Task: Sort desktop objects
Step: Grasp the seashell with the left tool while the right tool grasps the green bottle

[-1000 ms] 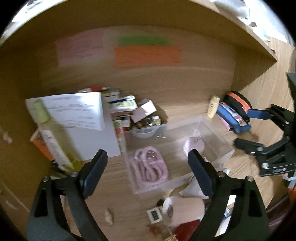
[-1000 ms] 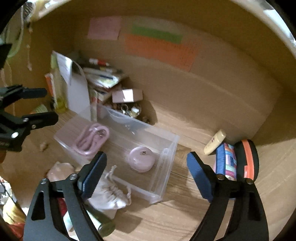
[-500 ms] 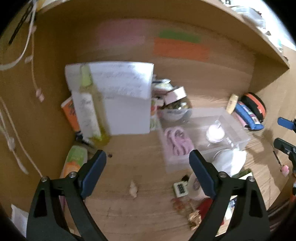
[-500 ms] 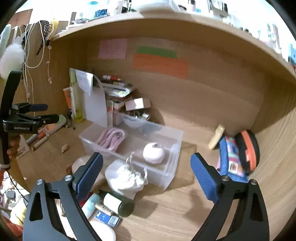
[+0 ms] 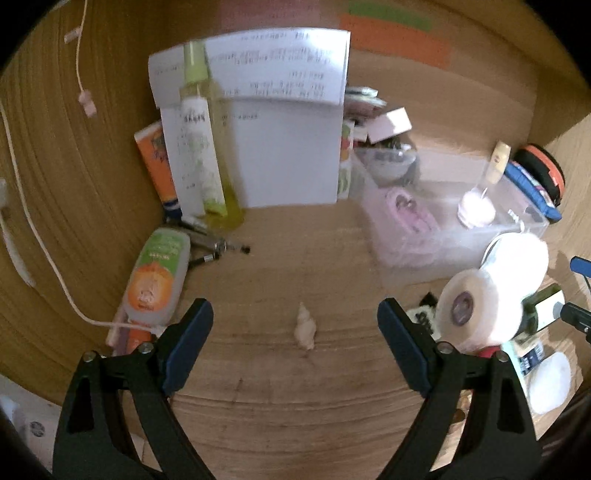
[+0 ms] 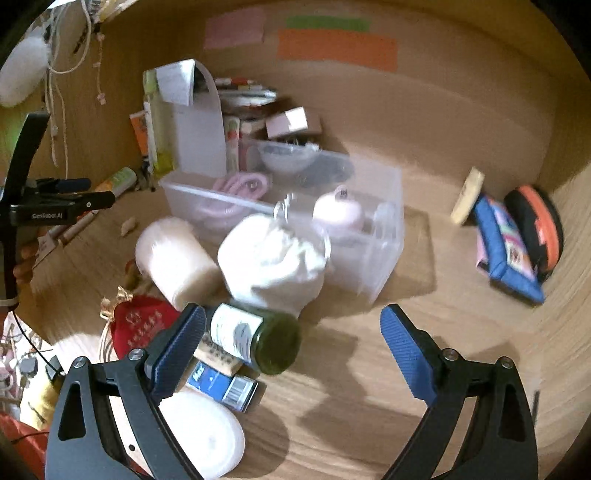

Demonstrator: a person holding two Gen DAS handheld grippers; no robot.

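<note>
Left wrist view: the left gripper [image 5: 295,338] stands wide open and empty, with a small pale shell [image 5: 305,326] on the desk directly between its fingertips, long axis running near to far. Right of it, the right gripper [image 6: 291,341], equally wide and empty, has a dark green jar [image 6: 258,341] lying sideways just inside its left finger.

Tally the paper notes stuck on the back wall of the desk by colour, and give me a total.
Pink rectangular paper note: 1
Green strip-shaped paper note: 1
Orange rectangular paper note: 1
Total: 3
</note>
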